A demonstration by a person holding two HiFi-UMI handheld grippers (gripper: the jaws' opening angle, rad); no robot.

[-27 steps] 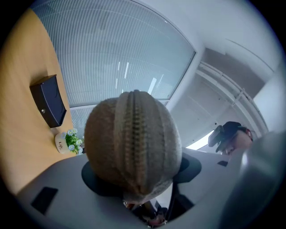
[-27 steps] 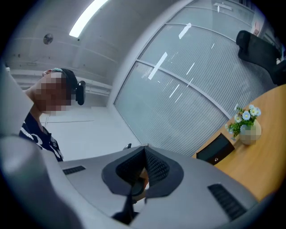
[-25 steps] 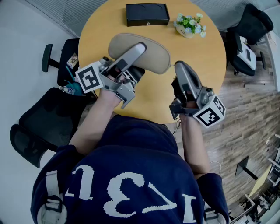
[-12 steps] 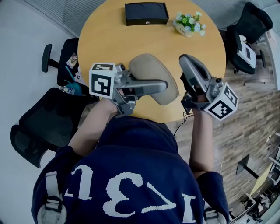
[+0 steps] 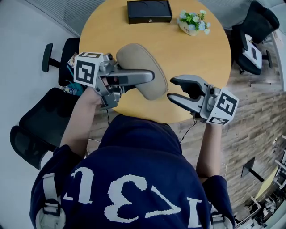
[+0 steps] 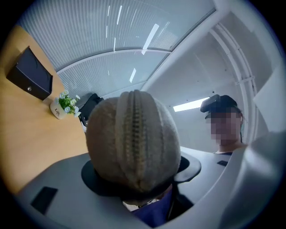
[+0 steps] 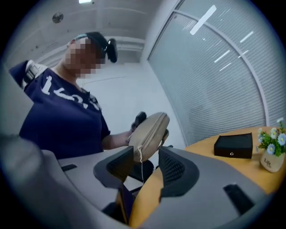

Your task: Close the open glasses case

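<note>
Two-handed step under way, judging by the pose: steadying with one claw, zipping with the other. Nearest, left claw [image 5: 149, 77] clamped on the beige fabric glasses case [image 5: 142, 67], holding it lifted off the table [image 5: 196, 53], above the near edge. Just beside, right claw [image 5: 170, 88] with jaws apart, having just been opening. Nothing pressed between the pads, only the case's end and its dangling pull cord [image 7: 141, 165] lined up ahead of the gap. Next, probably: ease forward, pinch the cord or slider, draw along the seam while keeping the case steady. Farther off, a black box [image 5: 149, 12] and a small flower pot [image 5: 193, 22], untouched. Extent of open zip hard to tell: seemingly shut at the end facing the left claw, the rest masked by a jaw. Slider itself too small to make out.
</note>
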